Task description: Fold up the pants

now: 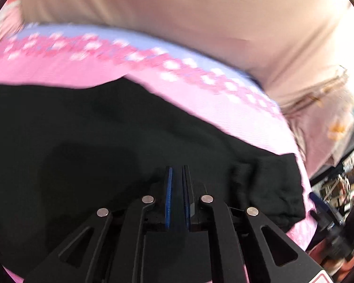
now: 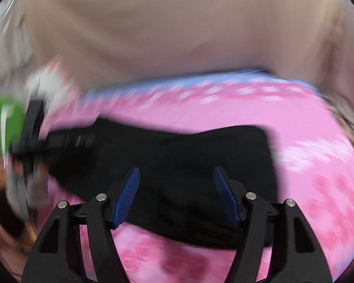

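We log the left gripper (image 1: pixel 178 179) low over the fabric, pointing toward 12 o'clock, its blue pads (image 1: pixel 168 195) drawn nearly together with only a thin dark slot between them. Whether cloth sits in that slot we cannot tell. The black pants (image 1: pixel 94 129) fill the view from 9 o'clock through centre to 4 o'clock, lying on the pink patterned bedspread (image 1: pixel 82 70), directly beneath the tips.

We log the right gripper (image 2: pixel 175 188) also aimed toward 12 o'clock, fingers spread wide and holding nothing. The pants lie as a folded black band across centre, from 9 to 3 o'clock, passing under and between the tips. The left tool appears at 9 o'clock, blurred. A beige surface (image 2: pixel 165 23) rises at 12 o'clock. We read no writing; motion blur is heavy.
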Available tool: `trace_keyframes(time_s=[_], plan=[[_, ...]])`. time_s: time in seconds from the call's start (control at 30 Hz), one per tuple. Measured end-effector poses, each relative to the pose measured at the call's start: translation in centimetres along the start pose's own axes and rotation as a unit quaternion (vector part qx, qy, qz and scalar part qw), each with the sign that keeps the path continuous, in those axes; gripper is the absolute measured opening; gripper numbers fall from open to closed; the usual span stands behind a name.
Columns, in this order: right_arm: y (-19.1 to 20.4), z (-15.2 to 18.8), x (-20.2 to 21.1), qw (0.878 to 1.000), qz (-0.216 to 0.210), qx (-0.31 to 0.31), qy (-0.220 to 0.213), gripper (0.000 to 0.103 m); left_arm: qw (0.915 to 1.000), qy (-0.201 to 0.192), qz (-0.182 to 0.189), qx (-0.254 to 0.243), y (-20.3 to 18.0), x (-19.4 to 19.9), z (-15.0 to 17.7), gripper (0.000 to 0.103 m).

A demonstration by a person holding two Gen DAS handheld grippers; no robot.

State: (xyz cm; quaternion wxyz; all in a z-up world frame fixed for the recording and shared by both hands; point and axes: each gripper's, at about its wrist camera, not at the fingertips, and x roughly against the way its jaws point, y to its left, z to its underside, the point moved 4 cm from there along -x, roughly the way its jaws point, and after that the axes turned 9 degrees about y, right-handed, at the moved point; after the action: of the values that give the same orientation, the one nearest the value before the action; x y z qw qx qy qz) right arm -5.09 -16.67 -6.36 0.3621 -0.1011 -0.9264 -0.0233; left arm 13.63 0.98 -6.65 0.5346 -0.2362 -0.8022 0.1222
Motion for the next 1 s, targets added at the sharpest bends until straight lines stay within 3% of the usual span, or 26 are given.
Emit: trace_keyframes(time_s=[0.07, 0.1, 0.2, 0.27, 0.33, 0.4, 0.43, 0.5, 0.57, 0.6, 0.67, 0.73, 0.8, 0.9, 0.97, 1.0], plan=[[0.8, -0.1, -3.1, 0.999, 0.032, 0.025, 0.028, 0.057, 0.9997, 0.015, -0.001, 0.018, 1.5, -1.1, -0.2, 0.007], [0.5, -0.2, -4.6, 0.998, 0.041, 0.019, 0.041, 0.038, 0.9995, 0.019, 0.009, 0.024, 1.9, -1.3, -0.2, 0.007], [-0.6, -0.6, -4.9, 0.998, 0.02, -0.021, 0.048, 0.014, 0.9986, 0.018, 0.039, 0.031, 3.4, -0.9, 0.0, 0.007], [-1.0, -1.6, -2.5, 0.999, -0.01, -0.048, 0.012, 0.013, 0.9969, 0.015, 0.065, 0.041, 3.9, -1.0, -0.1, 0.007], [-0.5, -3.3, 1.2, 0.995, -0.057, -0.066, -0.049, 0.013, 0.9947, 0.014, 0.087, 0.052, 5.1, -0.8, 0.4, 0.007], [0.3, -4.3, 2.3, 0.99, -0.106, -0.067, -0.063, 0.014, 0.9944, 0.013, 0.091, 0.053, 5.1, -0.7, 0.4, 0.007], [0.9, -4.2, 1.5, 0.99, -0.114, -0.06, -0.05, 0.014, 0.9952, 0.011, 0.084, 0.049, 4.6, -0.8, 0.3, 0.007], [2.4, -2.6, -3.3, 0.996, -0.083, -0.021, 0.019, 0.025, 0.9964, 0.007, 0.075, 0.04, 4.3, -0.6, 0.4, 0.007], [2.9, -0.7, -7.7, 0.996, -0.039, 0.0, 0.085, 0.027, 0.9969, 0.002, 0.071, 0.033, 4.1, -0.3, 0.7, 0.007], [3.0, -0.4, -7.2, 0.998, -0.039, 0.002, 0.056, 0.028, 0.9969, 0.001, 0.072, 0.032, 3.9, -0.2, 0.8, 0.007], [2.6, -0.9, -6.0, 0.996, -0.064, -0.022, 0.054, 0.028, 0.9963, 0.003, 0.079, 0.034, 4.1, 0.0, 0.9, 0.007], [1.7, -2.2, -3.6, 0.995, -0.09, -0.045, 0.018, 0.029, 0.9957, 0.005, 0.084, 0.038, 4.3, -0.1, 0.8, 0.007], [1.3, -3.2, -2.5, 0.993, -0.106, -0.054, 0.008, 0.029, 0.9956, 0.004, 0.085, 0.038, 4.4, -0.1, 0.8, 0.008], [1.1, -2.9, -4.5, 0.987, -0.143, -0.06, 0.03, 0.029, 0.9953, -0.003, 0.091, 0.033, 4.2, 0.2, 0.8, 0.012], [1.2, -1.2, -8.5, 0.988, -0.111, -0.057, 0.09, 0.025, 0.9952, -0.012, 0.092, 0.033, 4.1, 0.5, 0.6, 0.013], [1.7, -0.9, -8.0, 0.99, -0.11, -0.045, 0.072, 0.022, 0.9952, -0.017, 0.091, 0.032, 4.2, 1.0, 0.7, 0.013]])
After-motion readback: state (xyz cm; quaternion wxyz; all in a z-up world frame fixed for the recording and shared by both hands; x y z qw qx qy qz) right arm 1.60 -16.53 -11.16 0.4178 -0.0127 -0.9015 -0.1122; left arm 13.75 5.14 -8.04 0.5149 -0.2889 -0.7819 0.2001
